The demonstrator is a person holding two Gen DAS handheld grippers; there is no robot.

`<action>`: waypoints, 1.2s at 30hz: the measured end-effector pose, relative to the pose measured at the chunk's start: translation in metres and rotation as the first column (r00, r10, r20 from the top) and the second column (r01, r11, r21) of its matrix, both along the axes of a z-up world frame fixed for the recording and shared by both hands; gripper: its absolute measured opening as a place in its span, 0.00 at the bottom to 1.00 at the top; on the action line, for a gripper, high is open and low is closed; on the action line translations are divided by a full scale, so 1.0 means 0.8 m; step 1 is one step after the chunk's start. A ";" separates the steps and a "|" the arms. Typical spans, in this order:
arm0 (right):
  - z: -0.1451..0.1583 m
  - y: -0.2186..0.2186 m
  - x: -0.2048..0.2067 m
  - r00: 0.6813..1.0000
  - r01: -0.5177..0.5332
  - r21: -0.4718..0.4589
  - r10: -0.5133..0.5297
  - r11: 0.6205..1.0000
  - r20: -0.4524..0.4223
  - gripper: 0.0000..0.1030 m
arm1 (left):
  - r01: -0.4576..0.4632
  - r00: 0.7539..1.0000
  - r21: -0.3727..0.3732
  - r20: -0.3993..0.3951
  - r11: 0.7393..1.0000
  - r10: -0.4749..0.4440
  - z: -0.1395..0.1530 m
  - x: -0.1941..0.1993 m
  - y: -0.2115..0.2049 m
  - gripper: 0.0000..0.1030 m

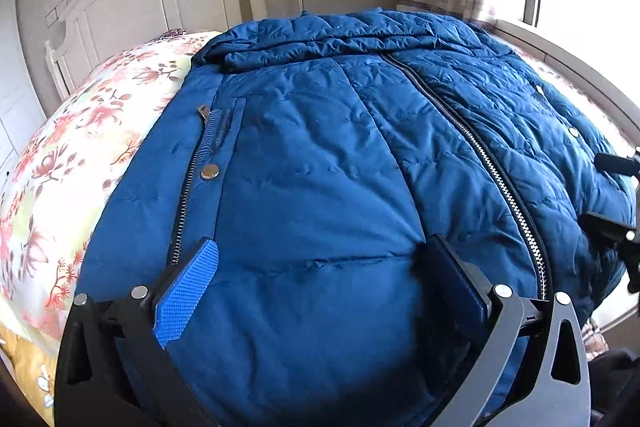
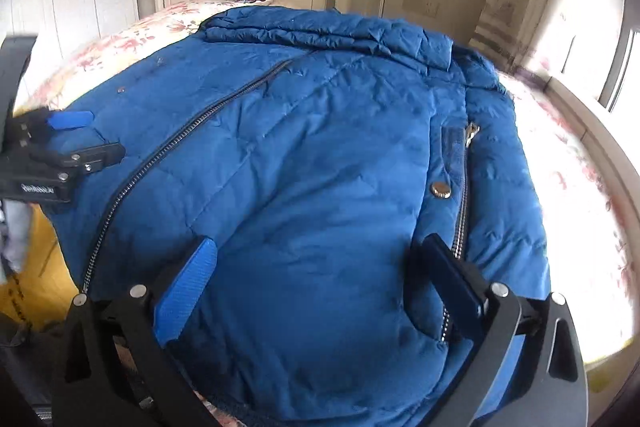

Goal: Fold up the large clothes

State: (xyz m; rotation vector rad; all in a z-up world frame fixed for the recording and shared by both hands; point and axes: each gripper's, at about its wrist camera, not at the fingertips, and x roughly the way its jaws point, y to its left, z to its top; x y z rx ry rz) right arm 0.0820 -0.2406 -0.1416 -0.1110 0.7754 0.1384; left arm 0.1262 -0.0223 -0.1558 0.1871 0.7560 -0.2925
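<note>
Blue puffer jacket (image 1: 320,155) lies zipped, front-up on the floral bed (image 1: 80,147), both grippers, left (image 1: 320,283) and right (image 2: 316,279), spread wide over its near hem, holding nothing; looks soft, bulky, slippery, so best pinched at hem corners.

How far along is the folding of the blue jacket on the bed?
Done: the blue jacket lies spread front-up on the floral bed, main zipper closed. In hand: left tongs and right tongs open over its hem. Left: every fold; none visible yet.
</note>
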 end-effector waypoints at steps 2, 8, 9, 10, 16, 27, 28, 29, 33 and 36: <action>0.008 -0.002 -0.002 0.999 0.025 -0.010 -0.025 1.000 -0.023 0.97 | -0.023 1.000 -0.018 -0.015 1.000 0.023 0.010 -0.002 0.008 0.96; 0.014 0.015 -0.017 0.999 0.015 -0.020 -0.014 1.000 0.047 0.97 | -0.029 0.999 0.011 -0.035 1.000 0.029 0.003 -0.002 0.011 0.96; 0.003 0.019 -0.011 1.000 0.009 -0.034 -0.009 0.999 0.008 0.98 | -0.021 1.000 0.025 -0.002 0.999 0.021 0.000 -0.004 0.009 0.96; 0.000 0.018 -0.010 1.000 0.013 -0.022 -0.013 1.000 0.019 0.98 | -0.022 1.000 0.028 0.000 0.999 0.022 0.001 -0.005 0.009 0.96; 0.027 0.026 -0.023 0.999 0.005 -0.025 -0.003 1.000 0.052 0.97 | 0.036 0.999 -0.089 0.024 0.995 -0.034 0.036 -0.033 0.001 0.95; 0.003 0.039 -0.023 0.989 -0.147 -0.122 0.144 0.982 -0.026 0.97 | 0.002 0.998 -0.036 0.063 0.999 0.000 0.024 -0.035 0.025 0.96; 0.007 0.032 -0.027 0.992 -0.122 -0.125 0.123 0.985 -0.005 0.97 | -0.040 0.997 -0.066 0.070 0.997 0.045 0.028 -0.034 0.045 0.96; 0.012 0.025 -0.030 0.994 -0.106 -0.123 0.109 0.987 0.014 0.97 | -0.074 0.994 -0.087 0.074 0.993 0.081 0.029 -0.033 0.061 0.96; 0.022 -0.023 -0.042 0.997 0.010 -0.037 -0.007 0.999 0.072 0.97 | -0.152 0.988 -0.081 0.011 0.985 0.154 -0.003 -0.015 0.104 0.96; 0.000 -0.046 -0.037 0.999 0.031 0.020 -0.031 0.999 0.020 0.98 | -0.121 0.990 -0.066 0.067 0.990 0.125 -0.002 -0.031 0.105 0.96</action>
